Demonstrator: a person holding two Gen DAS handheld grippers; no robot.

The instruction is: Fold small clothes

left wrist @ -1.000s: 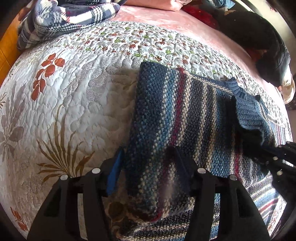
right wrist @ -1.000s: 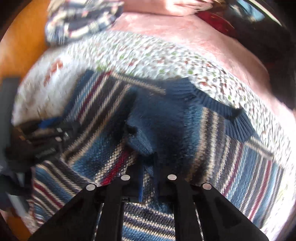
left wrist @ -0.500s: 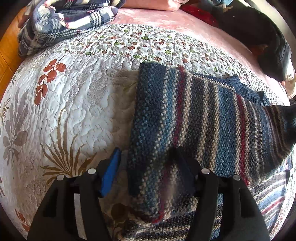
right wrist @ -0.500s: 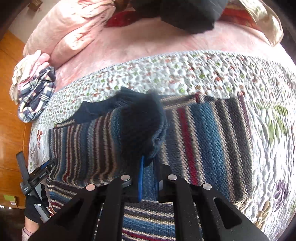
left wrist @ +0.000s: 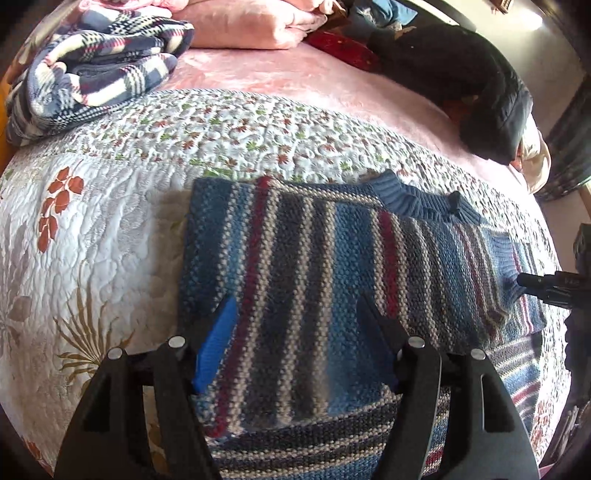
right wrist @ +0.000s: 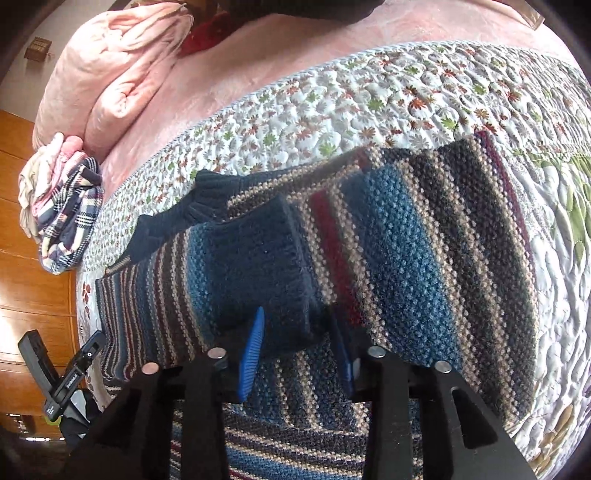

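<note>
A striped blue, red and beige knit sweater [left wrist: 314, 258] lies flat on the floral quilt [left wrist: 110, 206], its ribbed collar [left wrist: 413, 199] toward the far side. One sleeve is folded across the body, and its dark blue cuff [right wrist: 266, 266] rests on the stripes. My right gripper [right wrist: 297, 343] is open, with the cuff's near edge lying loose between its fingers. My left gripper [left wrist: 295, 332] hovers open over the sweater's left part and holds nothing. Each gripper shows in the other's view: the right gripper [left wrist: 546, 284] at the sweater's right side, the left gripper [right wrist: 74, 373] at its left end.
A plaid blanket [left wrist: 92, 74] is bunched at the far left, with pink bedding [left wrist: 251, 26] behind it. A black garment [left wrist: 461, 81] lies at the far right on the pink sheet. Wooden furniture [right wrist: 33, 266] stands left of the bed. Bare quilt surrounds the sweater.
My right gripper carried the sleeve cuff across the sweater, laid it down and opened. The left gripper stayed open and drew back a little.
</note>
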